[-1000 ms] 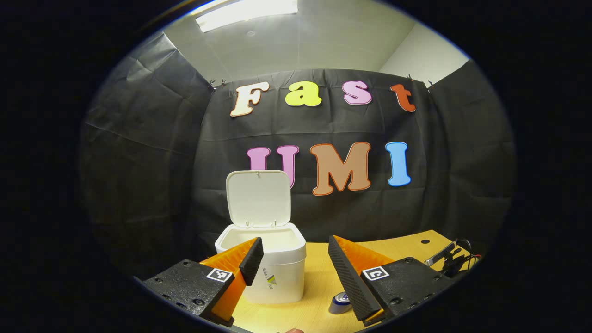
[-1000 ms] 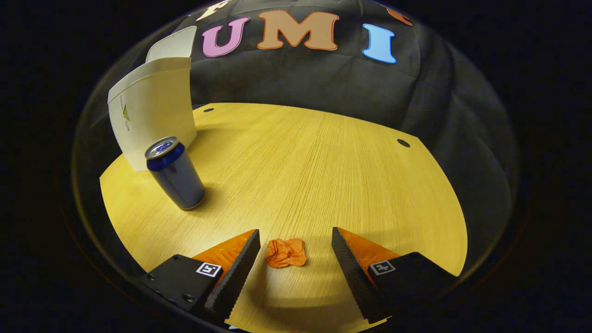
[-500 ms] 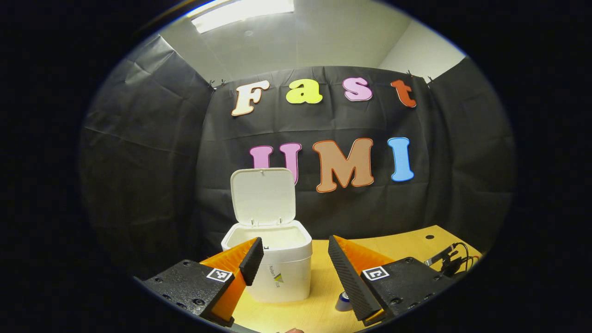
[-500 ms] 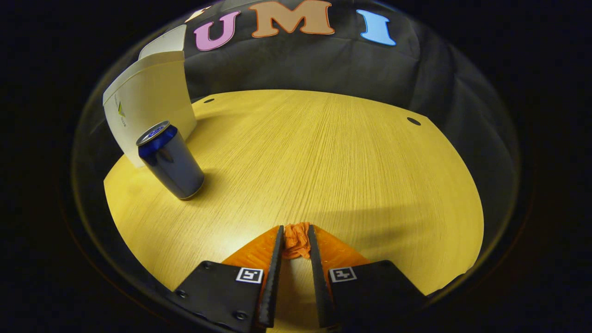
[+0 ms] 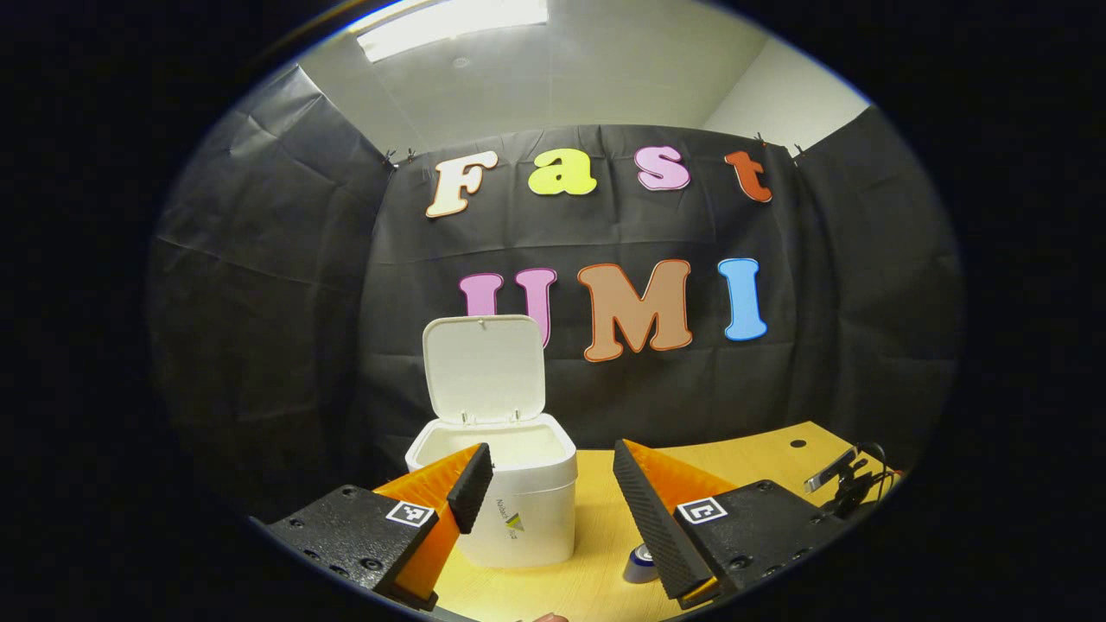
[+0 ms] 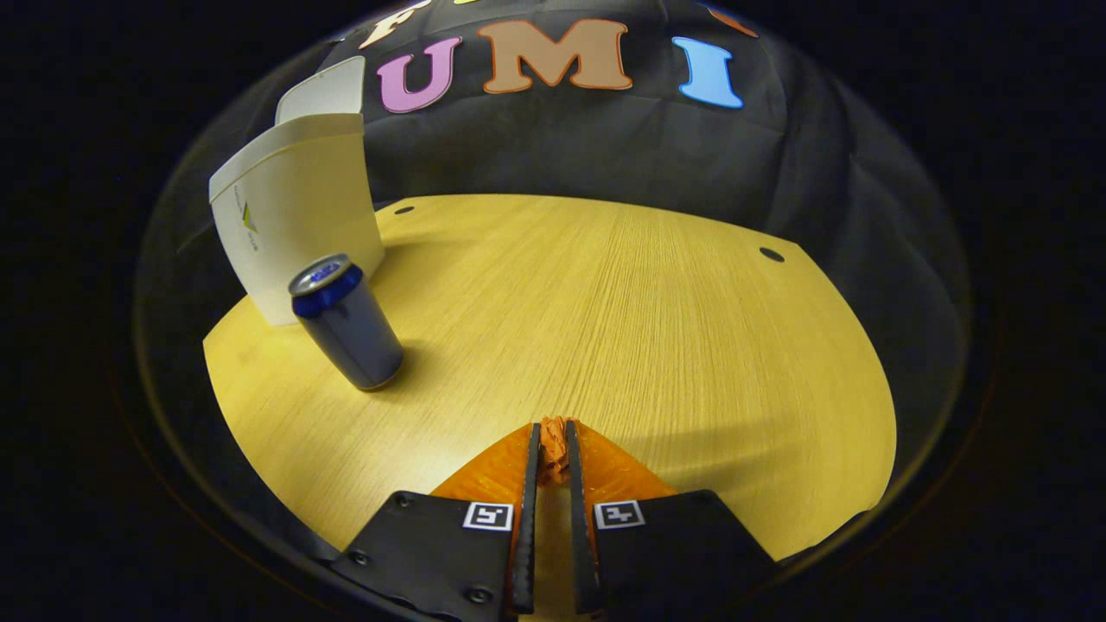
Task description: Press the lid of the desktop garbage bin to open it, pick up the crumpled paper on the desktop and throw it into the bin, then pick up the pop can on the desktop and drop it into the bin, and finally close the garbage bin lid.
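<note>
Left gripper view: bin [image 5: 518,510] at left on desk [image 5: 596,579], lid [image 5: 484,369] upright, open. Left gripper [image 5: 553,479] fingers wide apart, empty, facing bin. Can [image 5: 640,566] low, beside right finger.

Right gripper view: bin [image 6: 298,229] far left, can [image 6: 347,322] upright just in front. Right gripper [image 6: 553,436] clamped on paper [image 6: 553,429], squeezed between both fingertips, near desk [image 6: 648,320] front edge.

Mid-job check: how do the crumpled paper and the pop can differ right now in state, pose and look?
The crumpled paper is pinched between the closed jaws of the right gripper; the pop can stands free, untouched. The paper is a squashed orange wad with no fixed shape; the can is a rigid blue cylinder, upright, silver top up. The can stands beside the open garbage bin; the paper is farther from it. Neither is in the bin yet.
</note>
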`<state>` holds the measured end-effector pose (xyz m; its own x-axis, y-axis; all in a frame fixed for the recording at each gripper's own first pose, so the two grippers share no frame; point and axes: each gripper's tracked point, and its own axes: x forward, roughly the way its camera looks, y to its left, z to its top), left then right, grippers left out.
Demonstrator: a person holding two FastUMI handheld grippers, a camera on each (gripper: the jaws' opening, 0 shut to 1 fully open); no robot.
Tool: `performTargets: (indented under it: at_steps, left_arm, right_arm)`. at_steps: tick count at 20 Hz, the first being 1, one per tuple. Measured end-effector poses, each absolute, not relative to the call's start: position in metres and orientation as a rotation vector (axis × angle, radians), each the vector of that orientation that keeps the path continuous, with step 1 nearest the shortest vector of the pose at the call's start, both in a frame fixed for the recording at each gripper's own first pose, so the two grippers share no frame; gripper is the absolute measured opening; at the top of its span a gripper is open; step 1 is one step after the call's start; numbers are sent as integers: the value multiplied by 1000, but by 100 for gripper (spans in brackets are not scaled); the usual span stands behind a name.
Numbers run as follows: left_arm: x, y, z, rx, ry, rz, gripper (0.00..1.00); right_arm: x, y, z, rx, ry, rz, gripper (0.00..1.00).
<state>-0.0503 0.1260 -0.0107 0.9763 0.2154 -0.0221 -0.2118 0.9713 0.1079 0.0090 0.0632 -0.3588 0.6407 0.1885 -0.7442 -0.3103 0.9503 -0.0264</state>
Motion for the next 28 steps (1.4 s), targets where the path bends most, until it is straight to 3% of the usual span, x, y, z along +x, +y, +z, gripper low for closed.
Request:
performTargets:
  at_steps: [10, 15, 28]
  left_arm:
    - [-47, 124, -13, 89, 28, 187, 86]
    - [-52, 142, -12, 82, 25, 208, 86]
    - [-70, 225, -19, 78, 38, 297, 86]
  right_arm:
    - [61, 122, -189, -77, 434, 368, 20]
    - [75, 160, -126, -33, 320, 427, 19]
    - [104, 298, -54, -34, 169, 584, 19]
